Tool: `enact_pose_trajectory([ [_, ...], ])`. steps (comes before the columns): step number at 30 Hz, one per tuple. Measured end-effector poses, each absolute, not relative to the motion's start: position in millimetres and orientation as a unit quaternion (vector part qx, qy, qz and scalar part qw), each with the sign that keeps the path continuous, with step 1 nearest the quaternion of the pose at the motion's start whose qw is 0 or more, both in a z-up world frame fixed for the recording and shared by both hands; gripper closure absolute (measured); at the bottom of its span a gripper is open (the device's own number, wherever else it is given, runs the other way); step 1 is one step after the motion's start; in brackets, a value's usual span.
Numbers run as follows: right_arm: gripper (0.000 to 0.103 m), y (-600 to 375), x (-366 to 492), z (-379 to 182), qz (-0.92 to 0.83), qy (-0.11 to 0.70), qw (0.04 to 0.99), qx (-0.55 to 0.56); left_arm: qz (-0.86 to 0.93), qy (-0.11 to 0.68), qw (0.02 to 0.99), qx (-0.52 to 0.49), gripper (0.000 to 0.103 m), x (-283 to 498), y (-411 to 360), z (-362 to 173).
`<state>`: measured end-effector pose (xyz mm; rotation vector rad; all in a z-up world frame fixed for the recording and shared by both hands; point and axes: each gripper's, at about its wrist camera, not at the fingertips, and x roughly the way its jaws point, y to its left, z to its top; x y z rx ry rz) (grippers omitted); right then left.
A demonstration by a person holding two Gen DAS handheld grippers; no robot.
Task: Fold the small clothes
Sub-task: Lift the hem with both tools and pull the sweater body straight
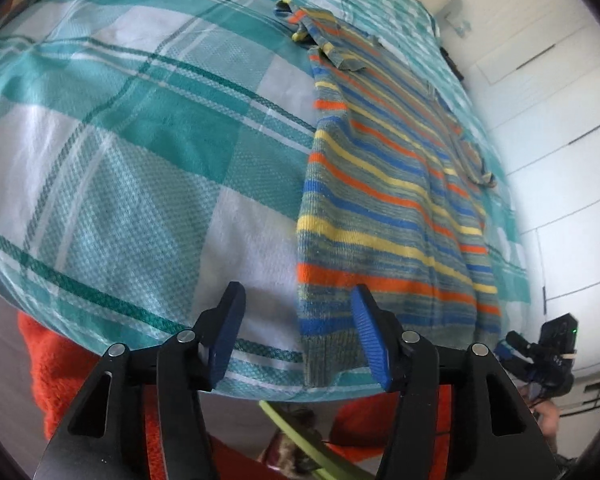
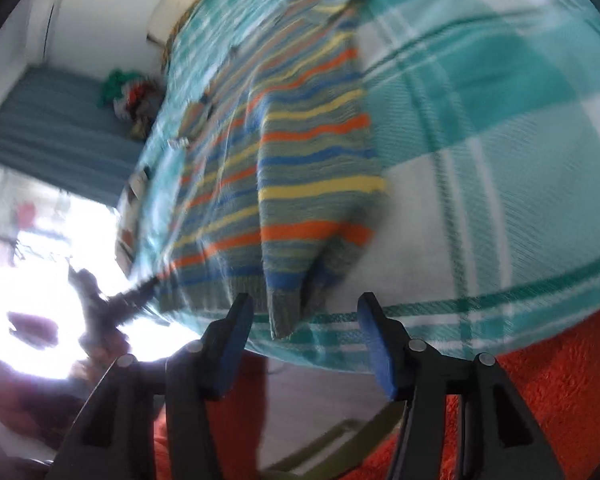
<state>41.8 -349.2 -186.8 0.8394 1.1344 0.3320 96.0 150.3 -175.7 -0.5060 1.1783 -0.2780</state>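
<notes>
Item: striped knit sweater (image 1: 384, 200), laid lengthwise on the bed (image 1: 120, 140), right of frame, hem nearest, for folding. Left hand-held gripper (image 1: 296, 316) and right hand-held gripper (image 2: 306, 320): both spread, empty, poised at hem.

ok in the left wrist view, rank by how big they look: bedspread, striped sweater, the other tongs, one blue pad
1. bedspread
2. striped sweater
3. Right tongs and a blue pad: unsure, since the pad is far nearer the camera and the tongs are partly hidden.
</notes>
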Motion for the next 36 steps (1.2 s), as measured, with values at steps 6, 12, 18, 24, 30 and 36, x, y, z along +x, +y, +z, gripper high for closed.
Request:
enact_pose_trajectory([
  [6, 0.078, -366.2, 48.4, -230.0, 0.167, 0.483, 0.702, 0.496, -0.145, 0.559, 0.787, -0.217, 0.078, 100.3, 118.5, -183.2],
  [12, 0.095, -371.1, 44.0, -201.4, 0.152, 0.505, 0.730, 0.436, -0.132, 0.567, 0.787, -0.205, 0.098, 106.8, 121.1, -179.0],
  [18, 0.094, -399.4, 36.8, -183.6, 0.070, 0.548, 0.754, 0.355, -0.126, 0.567, 0.799, -0.156, 0.096, 108.5, 107.6, -180.8],
  [24, 0.078, -386.8, 40.4, -208.5, 0.118, 0.527, 0.726, 0.427, -0.130, 0.567, 0.790, -0.193, 0.084, 103.2, 117.7, -185.0],
  [30, 0.097, -360.7, 52.8, -204.1, 0.129, 0.548, 0.743, 0.363, -0.129, 0.566, 0.797, -0.165, 0.099, 101.7, 110.0, -180.1],
  [36, 0.099, -377.3, 43.9, -174.4, 0.067, 0.562, 0.777, 0.276, -0.102, 0.559, 0.812, -0.132, 0.099, 97.9, 122.6, -161.2],
])
